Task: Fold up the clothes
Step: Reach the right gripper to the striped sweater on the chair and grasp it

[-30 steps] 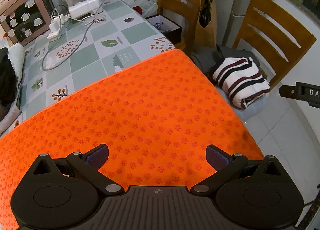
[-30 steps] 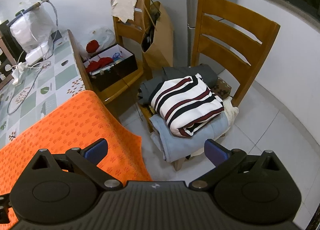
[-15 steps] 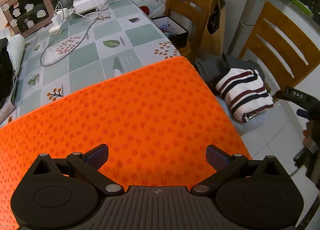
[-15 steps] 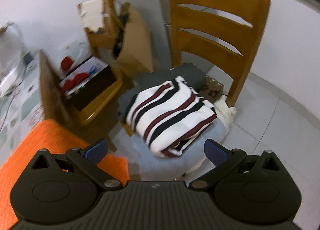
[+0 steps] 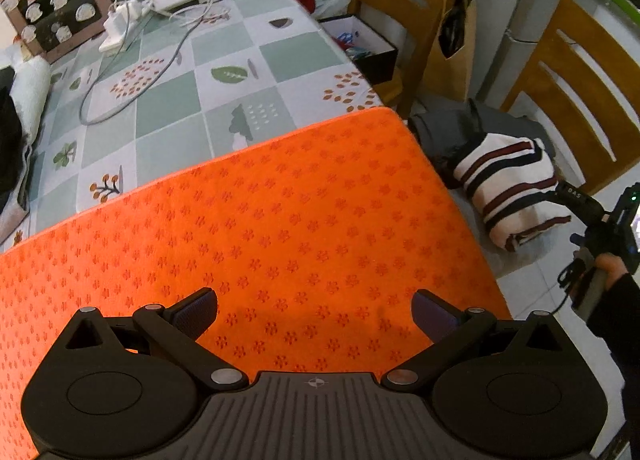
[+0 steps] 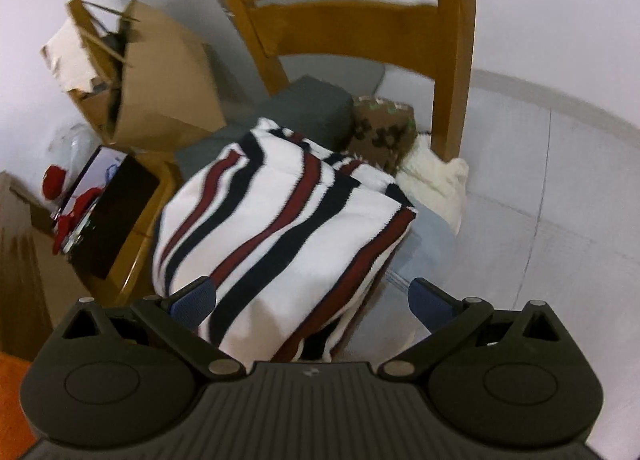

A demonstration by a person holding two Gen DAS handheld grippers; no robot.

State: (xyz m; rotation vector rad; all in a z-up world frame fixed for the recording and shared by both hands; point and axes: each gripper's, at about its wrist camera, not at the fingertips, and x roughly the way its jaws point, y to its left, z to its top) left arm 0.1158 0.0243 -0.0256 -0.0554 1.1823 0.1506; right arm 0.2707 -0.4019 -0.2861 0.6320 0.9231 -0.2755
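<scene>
Two tools stand released: the left tool [image 5: 314,310] hovers over the bench's orange mat [image 5: 260,220], the right tool [image 6: 312,294] close above a striped sweater [image 6: 280,220] stacked on the chair [image 6: 352,20]; soft, bulky knit, best pinched at its near folded edge.

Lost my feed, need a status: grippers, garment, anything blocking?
Left gripper open, over orange mat. Right gripper open, at striped sweater on chair pile. Nothing grasped. Path clear.
</scene>
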